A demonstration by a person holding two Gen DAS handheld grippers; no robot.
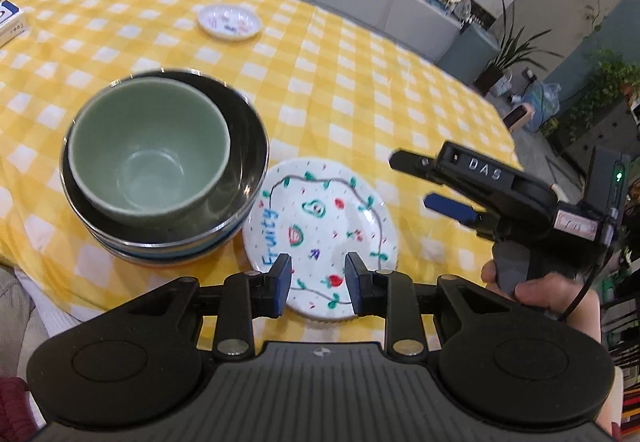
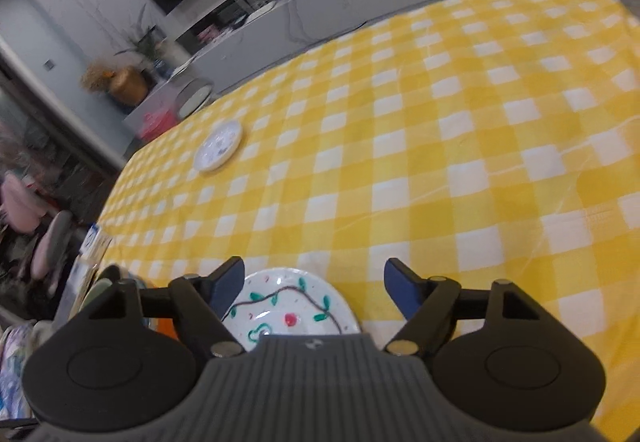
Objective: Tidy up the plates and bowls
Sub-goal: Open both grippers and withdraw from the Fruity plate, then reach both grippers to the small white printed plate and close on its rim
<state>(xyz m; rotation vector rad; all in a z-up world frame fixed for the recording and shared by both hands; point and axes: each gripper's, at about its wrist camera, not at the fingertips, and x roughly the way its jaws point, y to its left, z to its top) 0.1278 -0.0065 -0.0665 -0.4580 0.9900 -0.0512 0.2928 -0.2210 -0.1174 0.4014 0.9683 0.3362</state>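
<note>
**Bowls nested on the left, fruit plate sitting between both claws**

Starting at the left of the left wrist view: a pale green ceramic bowl (image 1: 148,149) sits nested inside a dark bowl with a shiny metal rim (image 1: 248,145), and that one rests on what looks like another dish or two underneath, can't really tell how many. The whole stack is on the yellow and white checkered surface (image 1: 360,81).

Just beside the stack, on its right, is a white round plate painted with fruit and a vine, with "Fruity" lettered on it (image 1: 320,217), lying flat near the front edge. Further back, well apart, a small white plate with faint print (image 1: 229,21) lies on its own.

The left claw (image 1: 318,284) hovers over the near rim of the fruit plate, blue pads apart, nothing between them. Off to the right, the right claw (image 1: 420,181) is held over the surface past the plate's far side, jaws spread, empty too. In its own view the fruit plate (image 2: 288,310) shows just beneath the open fingers.
</note>
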